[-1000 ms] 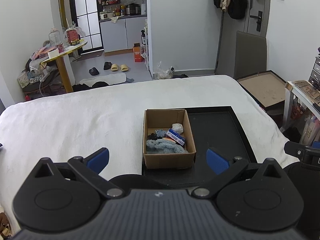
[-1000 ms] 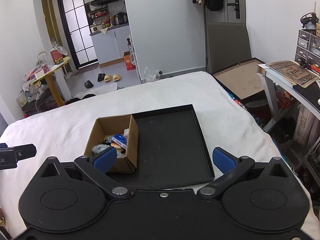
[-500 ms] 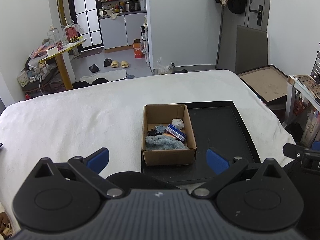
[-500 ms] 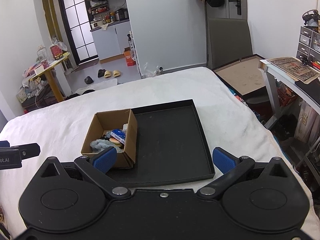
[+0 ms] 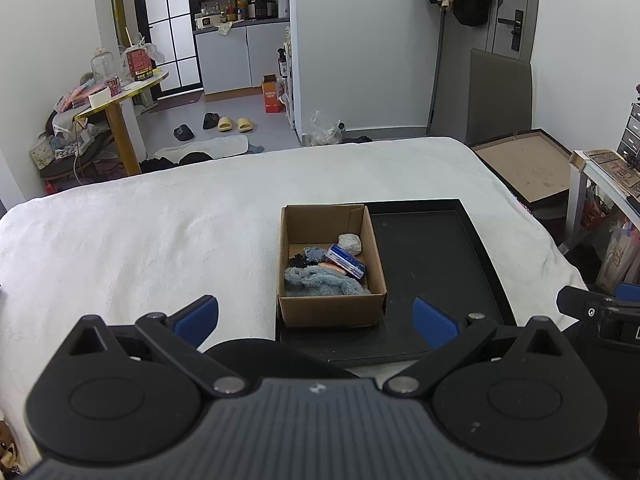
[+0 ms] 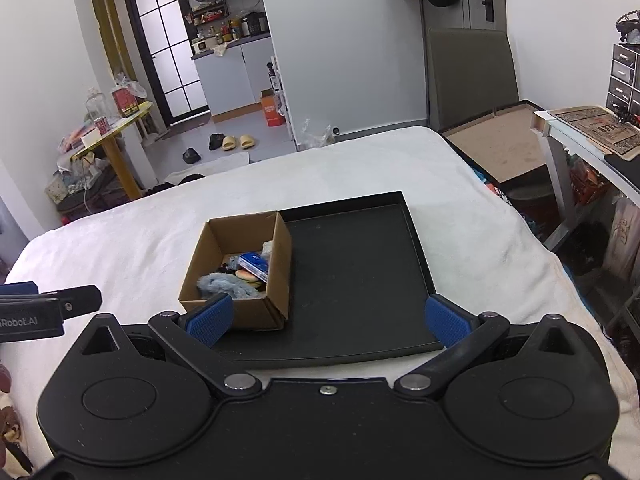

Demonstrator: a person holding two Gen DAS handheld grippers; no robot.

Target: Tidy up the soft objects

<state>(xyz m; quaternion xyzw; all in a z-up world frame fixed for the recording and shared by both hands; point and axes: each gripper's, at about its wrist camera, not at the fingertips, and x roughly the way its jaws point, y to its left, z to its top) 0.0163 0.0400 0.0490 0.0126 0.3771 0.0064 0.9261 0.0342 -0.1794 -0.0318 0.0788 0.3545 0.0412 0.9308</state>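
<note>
A brown cardboard box (image 5: 332,308) (image 6: 244,312) stands in the left part of a black tray (image 5: 436,256) (image 6: 360,264) on the white bed. In it lie a fluffy blue-grey cloth (image 5: 320,285) (image 6: 224,284), a blue packet (image 5: 347,261) (image 6: 254,265), a pale crumpled lump (image 5: 350,242), an orange piece and a dark item. My left gripper (image 5: 316,318) is open and empty, held back from the box's near side. My right gripper (image 6: 328,316) is open and empty, over the tray's near edge.
The white bed (image 5: 140,240) spreads left and beyond the tray. A desk (image 6: 580,128) and a leaning board (image 5: 520,164) stand at the right. A cluttered round table (image 5: 120,92) and slippers (image 5: 232,124) are on the floor behind.
Both grippers have drawn back and up from the box and tray, which look smaller and farther now. Both stay open. Nothing in the box moved.
</note>
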